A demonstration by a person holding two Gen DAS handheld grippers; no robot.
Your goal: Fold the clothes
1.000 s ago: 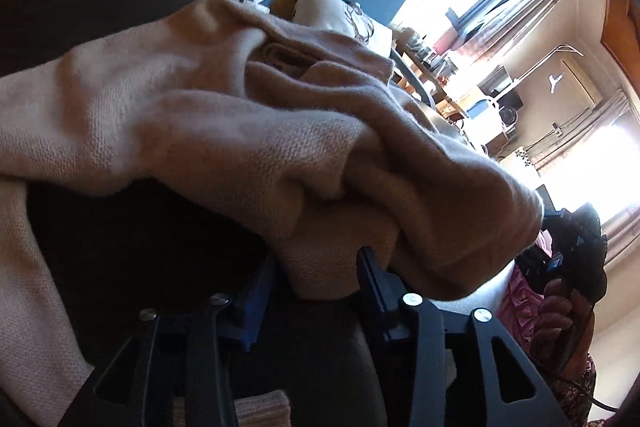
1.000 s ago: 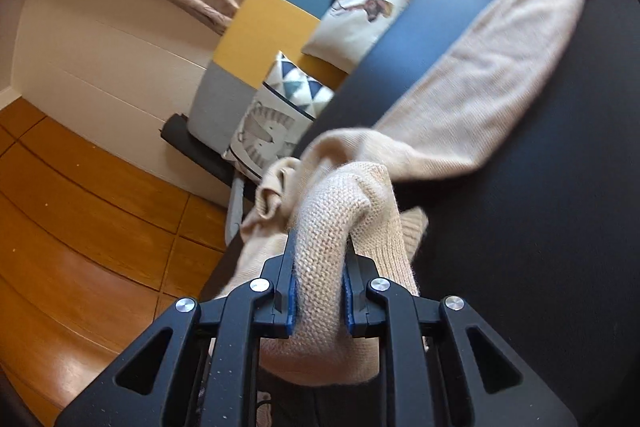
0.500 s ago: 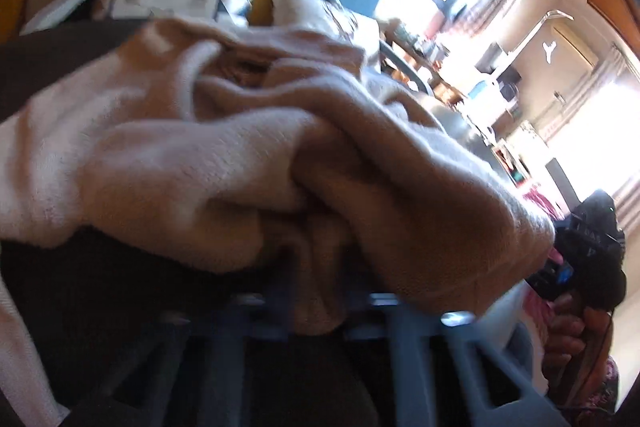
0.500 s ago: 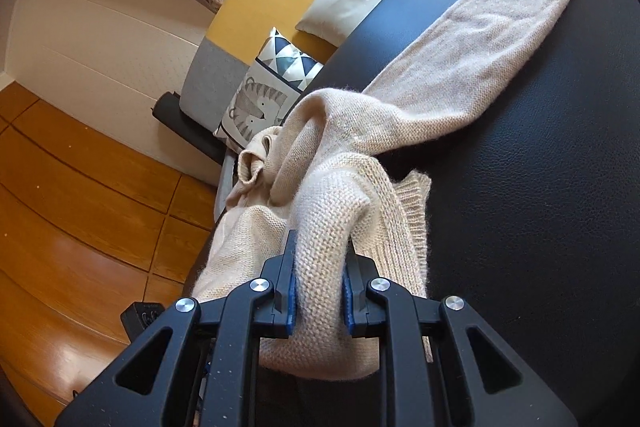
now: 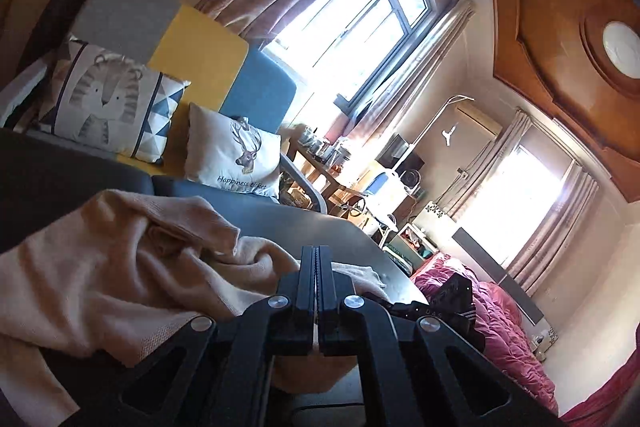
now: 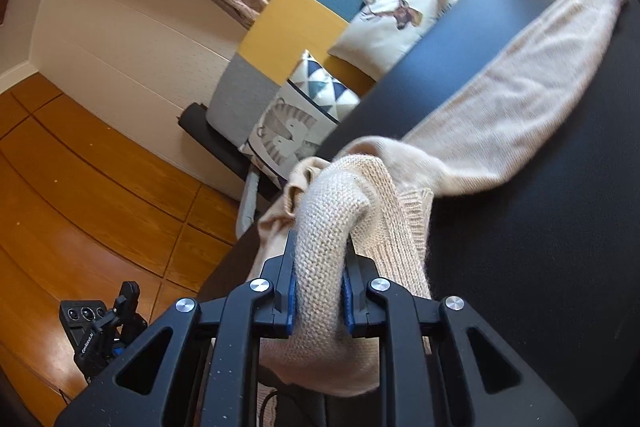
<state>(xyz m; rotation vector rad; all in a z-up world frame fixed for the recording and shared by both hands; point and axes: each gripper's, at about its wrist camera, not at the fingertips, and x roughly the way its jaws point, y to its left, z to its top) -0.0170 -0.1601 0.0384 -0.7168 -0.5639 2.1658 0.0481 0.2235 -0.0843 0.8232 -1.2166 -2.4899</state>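
A beige knit sweater (image 6: 500,115) is lying bunched on the dark surface (image 6: 540,247), one sleeve stretching away. The right hand-held gripper (image 6: 318,283) is clamping a thick fold of it. The left hand-held gripper (image 5: 318,267) is hovering just above the sweater, pressed closed and gripping nothing.

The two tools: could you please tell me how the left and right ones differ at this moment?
The left tool is shut with nothing between its fingers, while the right tool is shut on a thick roll of the sweater. The left tool stands above the crumpled sweater without gripping it; the right one has knit bulging out over its fingers. Both are black and point across the dark table.
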